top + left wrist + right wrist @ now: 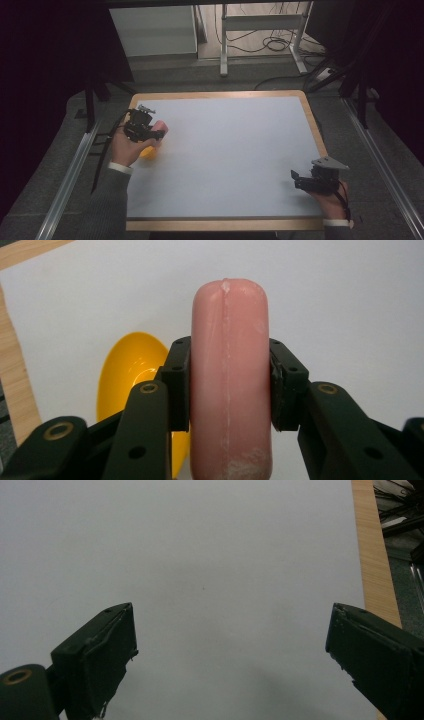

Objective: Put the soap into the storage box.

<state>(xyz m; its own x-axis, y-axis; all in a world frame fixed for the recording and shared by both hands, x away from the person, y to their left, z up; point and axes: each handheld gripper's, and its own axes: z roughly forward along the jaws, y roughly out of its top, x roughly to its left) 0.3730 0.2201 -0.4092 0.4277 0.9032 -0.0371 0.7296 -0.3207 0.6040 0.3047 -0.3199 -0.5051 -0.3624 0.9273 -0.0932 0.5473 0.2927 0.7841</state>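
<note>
A pink sausage-shaped object [231,375] stands lengthwise between the black jaws of my left gripper [231,385], which is shut on it. In the high view the same pink sausage [160,128] pokes out of the left gripper [150,131] near the table's left side. A yellow bowl [130,375] lies on the white surface just below and left of the held sausage; its yellow edge [148,151] peeks out beside the hand. My right gripper [230,660] is open over bare white surface, and it sits at the table's right front [300,179].
The white table top [230,150] has a wooden rim [220,94]. Metal rails run along both sides on the floor. A white desk frame and cables stand beyond the far edge.
</note>
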